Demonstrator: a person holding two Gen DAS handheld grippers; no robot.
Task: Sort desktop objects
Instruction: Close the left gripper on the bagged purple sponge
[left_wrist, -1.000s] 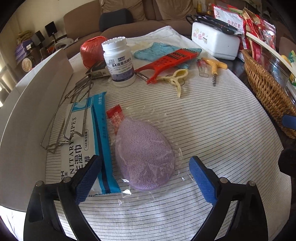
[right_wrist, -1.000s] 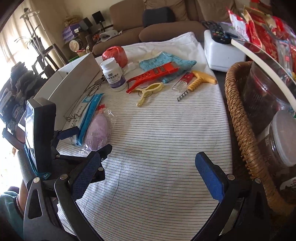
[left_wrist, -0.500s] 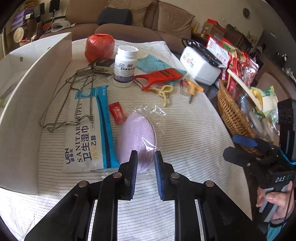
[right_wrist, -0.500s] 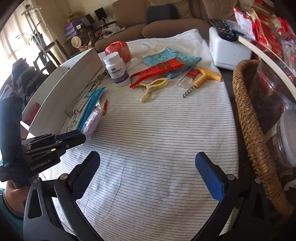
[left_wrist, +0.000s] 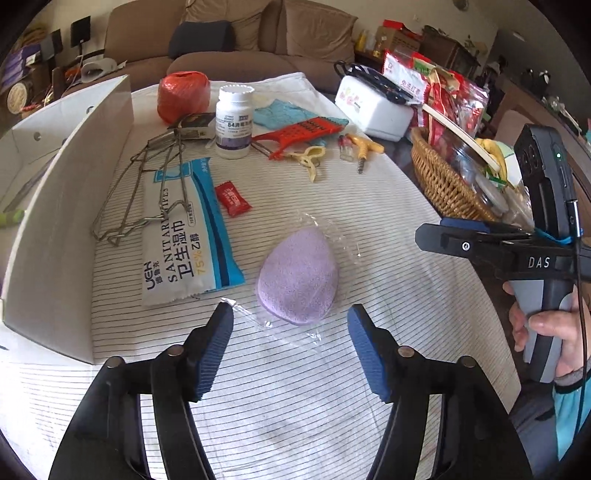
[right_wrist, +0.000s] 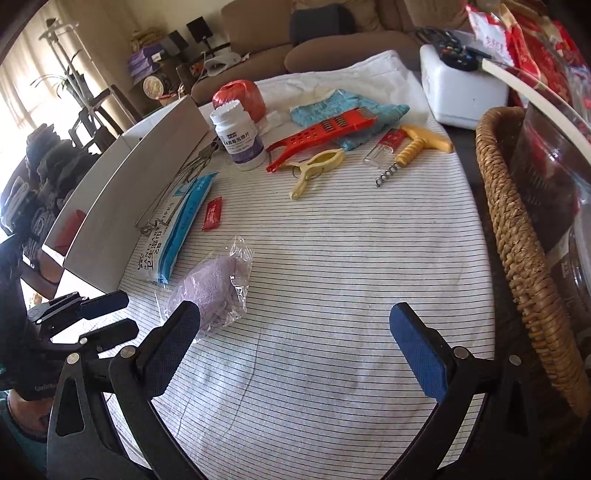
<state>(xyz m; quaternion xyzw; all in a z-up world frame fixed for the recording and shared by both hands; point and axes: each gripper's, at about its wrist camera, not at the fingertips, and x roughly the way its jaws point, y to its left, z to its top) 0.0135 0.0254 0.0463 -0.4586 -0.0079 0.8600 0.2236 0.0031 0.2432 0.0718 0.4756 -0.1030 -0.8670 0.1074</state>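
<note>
Left tongs (left_wrist: 290, 345): wide apart, holding nothing, hanging just short of the sponge (left_wrist: 298, 275).
Right tongs (right_wrist: 293, 341): wide, holding nothing, over bare striped cloth.
Sponge: purple, egg-shaped, in a loose clear wrapper; lies flat on the surface (left_wrist: 388, 229), near edge, just right of the wipes pack (left_wrist: 184, 229).
Direction: straight ahead of the left tongs, centred between the two pads; its broad end faces them.
Long axis: runs near-to-far, narrow tip pointing far, tilted slightly right; roughly in line with the tongs' reach, so the pads would close across its short width.
Nearer side: left. In the right wrist view the sponge (right_wrist: 207, 291) sits by the left pad, off to the side.
Wrapper: slack film spreads past the sponge toward the pads; likely to slip or get pinched alone.
Box (left_wrist: 55, 221): white, open, left of the wipes pack; probable drop place, though that is a guess.
Other items: bottle (left_wrist: 234, 122), grater (left_wrist: 303, 134), corkscrew (left_wrist: 364, 151), far.
</note>
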